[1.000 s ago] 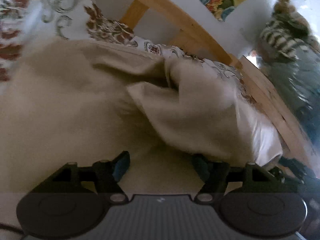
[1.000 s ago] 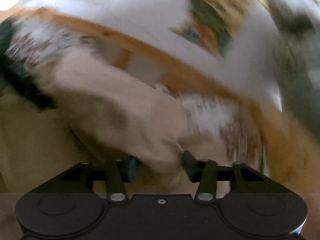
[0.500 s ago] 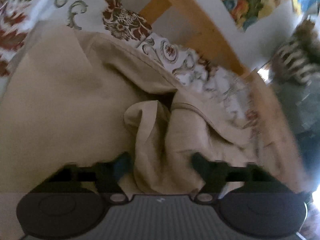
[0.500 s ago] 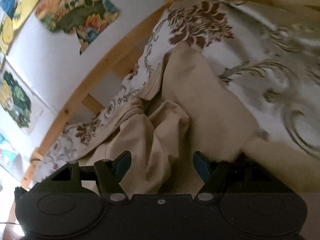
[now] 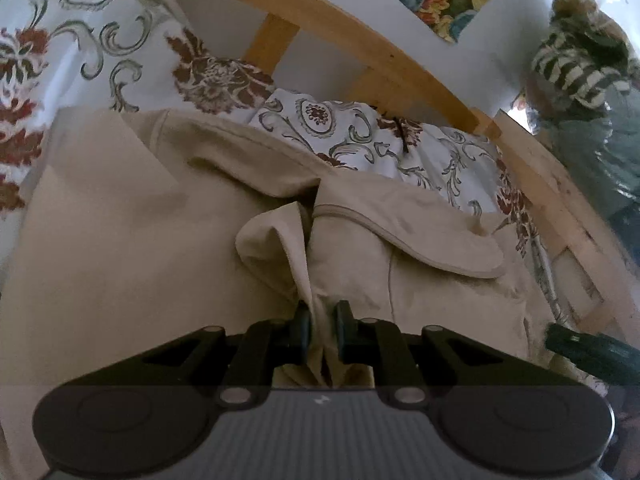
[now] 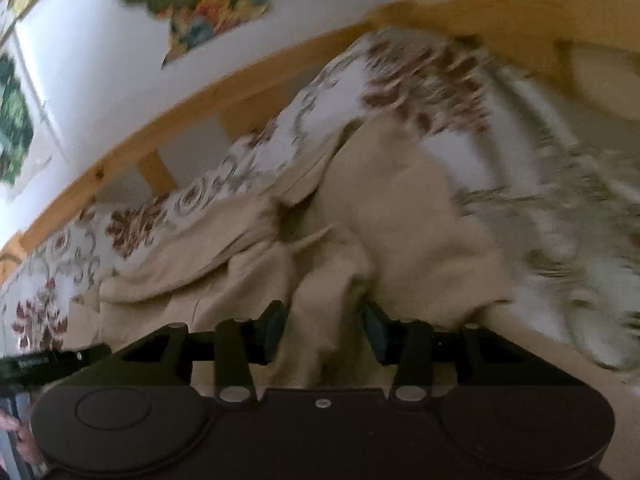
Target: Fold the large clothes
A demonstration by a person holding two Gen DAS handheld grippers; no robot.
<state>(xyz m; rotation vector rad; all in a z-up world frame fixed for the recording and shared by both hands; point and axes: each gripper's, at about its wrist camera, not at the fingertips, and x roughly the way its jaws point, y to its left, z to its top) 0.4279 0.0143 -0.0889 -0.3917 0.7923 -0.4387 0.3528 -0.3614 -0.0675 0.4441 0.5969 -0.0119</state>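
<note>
- My left gripper (image 5: 320, 330) is pinched nearly closed on a bunched fold of the beige garment (image 5: 120, 248), the cloth squeezed between both fingertips.
- From that pinch the garment spreads away to the far left across the floral bedsheet (image 5: 360, 140), its collar flap (image 5: 440, 248) lying just beyond and to the right.
- My right gripper (image 6: 322, 330) is partly open, with a ridge of the same garment (image 6: 400, 208) standing between its fingers; whether both pads touch it, I cannot tell.
- There the garment runs away from the fingers toward the wooden bed rail (image 6: 200, 104), over the bedsheet (image 6: 280, 148).
</note>
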